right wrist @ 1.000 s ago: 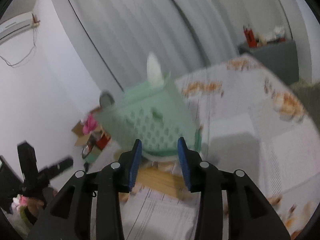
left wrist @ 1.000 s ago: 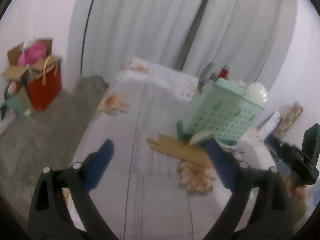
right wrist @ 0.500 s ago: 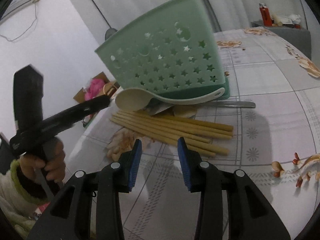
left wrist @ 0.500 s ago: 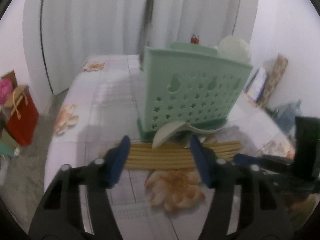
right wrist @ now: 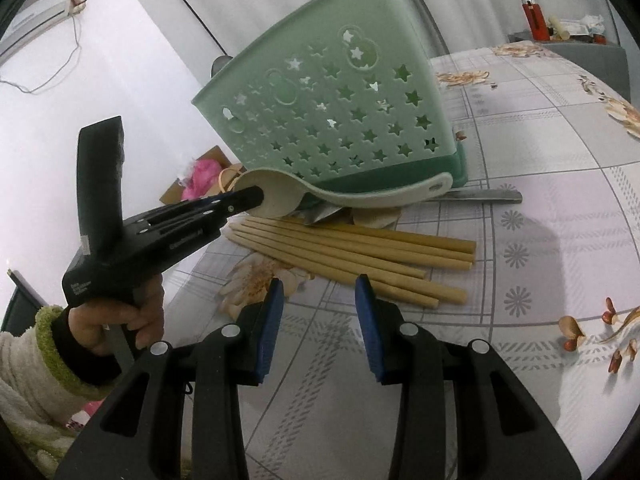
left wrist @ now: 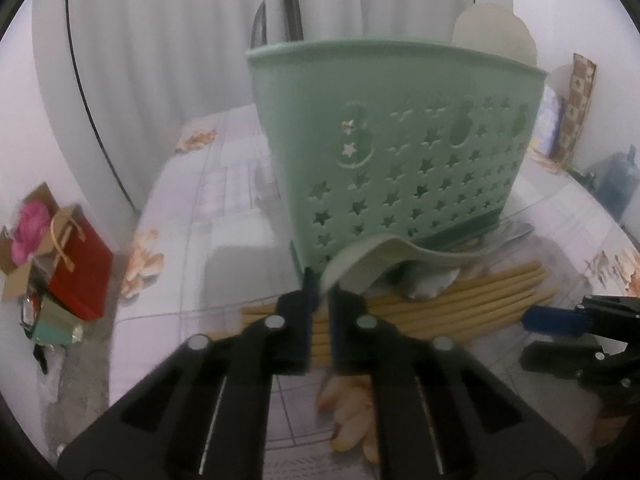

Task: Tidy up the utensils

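Observation:
A mint-green star-punched utensil basket [left wrist: 400, 152] [right wrist: 340, 112] stands on the flowered tablecloth. Against its base leans a cream plastic spoon [left wrist: 384, 256] [right wrist: 360, 196], lying over a bundle of bamboo chopsticks [left wrist: 460, 300] [right wrist: 360, 248]. My left gripper [left wrist: 322, 284] [right wrist: 256, 196] is shut on the rim of the spoon's bowl. My right gripper [right wrist: 320, 308] [left wrist: 532, 336] hovers open just in front of the chopsticks, nothing between its blue pads. A metal utensil [right wrist: 480, 196] lies partly hidden under the spoon's handle.
A white round utensil [left wrist: 496, 40] and a dark handle [left wrist: 260, 24] stick out of the basket. A red gift bag [left wrist: 80, 256] and a box sit on the floor past the table's left edge. A red lighter [right wrist: 534, 16] stands on a grey cabinet behind.
My left gripper swung in toward the basket, rolled, and closed from wide open onto the spoon's bowl. The right gripper sank toward the table and now holds still.

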{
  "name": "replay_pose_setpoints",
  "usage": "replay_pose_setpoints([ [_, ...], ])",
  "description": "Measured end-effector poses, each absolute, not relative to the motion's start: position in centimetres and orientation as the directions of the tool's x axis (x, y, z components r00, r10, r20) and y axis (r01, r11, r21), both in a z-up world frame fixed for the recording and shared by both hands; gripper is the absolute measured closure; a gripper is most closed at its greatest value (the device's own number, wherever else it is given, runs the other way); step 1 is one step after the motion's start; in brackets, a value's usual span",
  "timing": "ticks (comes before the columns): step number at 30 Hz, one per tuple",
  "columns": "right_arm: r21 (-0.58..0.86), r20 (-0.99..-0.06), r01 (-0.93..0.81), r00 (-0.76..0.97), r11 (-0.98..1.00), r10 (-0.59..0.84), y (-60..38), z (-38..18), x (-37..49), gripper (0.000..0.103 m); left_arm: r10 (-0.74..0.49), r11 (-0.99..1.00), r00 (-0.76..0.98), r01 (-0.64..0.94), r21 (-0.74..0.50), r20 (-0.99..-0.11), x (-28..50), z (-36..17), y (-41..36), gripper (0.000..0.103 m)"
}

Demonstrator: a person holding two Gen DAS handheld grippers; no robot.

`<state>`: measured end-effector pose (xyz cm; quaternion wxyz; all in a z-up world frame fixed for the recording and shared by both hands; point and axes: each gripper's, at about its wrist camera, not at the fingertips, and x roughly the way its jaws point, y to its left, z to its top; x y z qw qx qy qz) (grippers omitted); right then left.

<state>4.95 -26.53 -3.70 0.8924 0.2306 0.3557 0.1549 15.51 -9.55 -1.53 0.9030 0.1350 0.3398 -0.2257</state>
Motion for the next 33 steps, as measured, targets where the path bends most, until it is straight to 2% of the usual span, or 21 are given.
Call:
replay_pose_setpoints([
  [5, 0.519, -0.56, -0.112, 0.705, 0.848, 0.436, -26.5, -3.5, 4.7, 0.066, -0.315, 0.862, 0.698, 0.494, 0.115, -0.643, 13.7, 0.0, -9.5, 0.102],
  [9, 0.505, -0.551, -0.117, 0.719, 0.855, 0.424, -26.7, -2.5, 4.2, 0.066, -0.331, 0.87, 0.699, 0.487, 0.082, -0.634, 12.3, 1.6, -7.9, 0.102],
  [15, 0.518, -0.528, -0.1, 0.744, 0.849, 0.41, -28.1, -1.0, 3.4, 0.066, -0.367, 0.894, 0.646, 0.443, -0.063, -0.669, 10.6, 3.3, -3.2, 0.102],
  [19, 0.601, -0.483, -0.075, 0.759, 0.795, 0.437, -29.9, -0.4, 3.5, 0.066, -0.387, 0.903, 0.576, 0.395, -0.169, -0.72, 9.9, 2.5, 0.0, 0.102],
  [22, 0.674, -0.459, -0.047, 0.755, 0.738, 0.468, -30.7, -0.5, 4.4, 0.066, -0.351, 0.919, 0.547, 0.357, -0.167, -0.76, 9.9, 1.0, 0.9, 0.102],
  [26, 0.73, -0.47, 0.006, 0.731, 0.684, 0.495, -30.8, -0.7, 6.4, 0.066, -0.335, 0.93, 0.503, 0.311, -0.194, -0.797, 10.3, -0.8, 1.6, 0.102],
  [33, 0.806, -0.512, 0.143, 0.656, 0.574, 0.555, -30.7, -2.4, 10.0, 0.066, -0.361, 0.927, 0.48, 0.279, -0.251, -0.8, 10.7, -1.5, 2.5, 0.102],
])
